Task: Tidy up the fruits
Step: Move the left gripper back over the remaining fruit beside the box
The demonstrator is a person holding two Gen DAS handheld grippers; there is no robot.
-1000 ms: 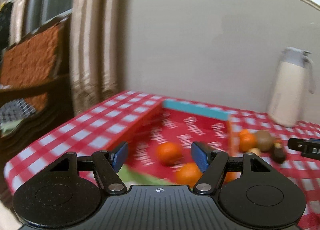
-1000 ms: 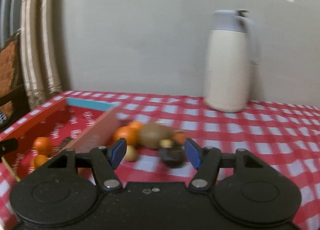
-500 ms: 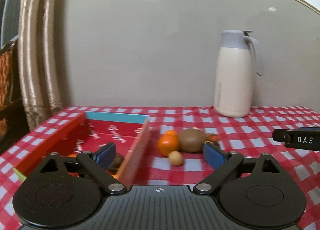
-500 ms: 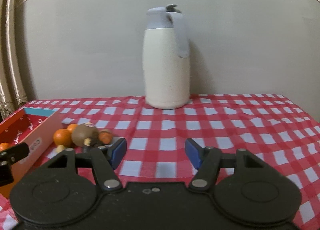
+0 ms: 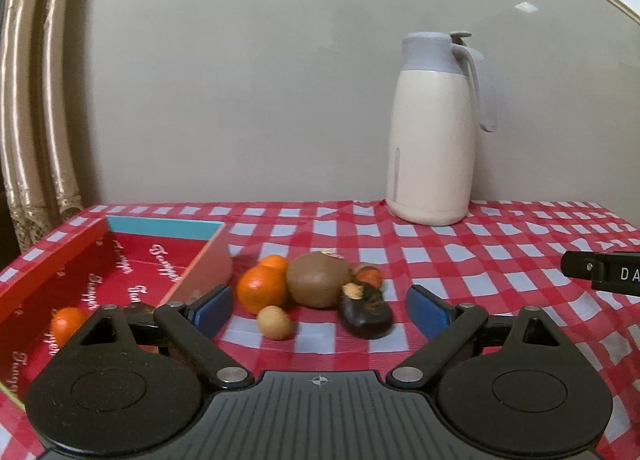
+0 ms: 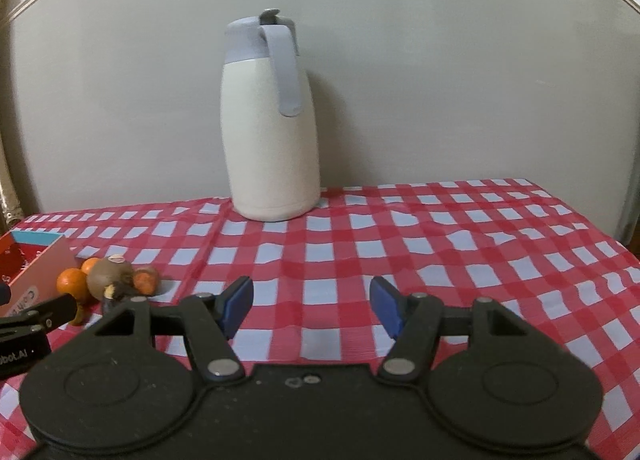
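the left gripper (image 5: 319, 310) has its blue pads spread wide with nothing between them, hovering above the checked tablecloth (image 5: 460, 260). just ahead of its fingertips lies a small heap of fruit: nearest, a little tan round fruit (image 5: 274, 322) and a dark shrivelled piece (image 5: 366, 314) side by side; right behind them a tangerine (image 5: 262, 288) touching a brown kiwi (image 5: 318, 280), with a second tangerine (image 5: 274, 262) and a small orange-brown piece (image 5: 369, 274) tucked further back. to the gripper's left stands an open red box (image 5: 60, 272), its near wall just beside the heap, and one tangerine in the box (image 5: 66, 324) shows behind the left finger. far ahead and to the right a cream jug (image 5: 434, 132) stands upright by the wall.

the right gripper (image 6: 311, 306) is partly open and empty over bare cloth; the fruit heap (image 6: 112, 280) sits well off to its left, the jug straight ahead by the wall.
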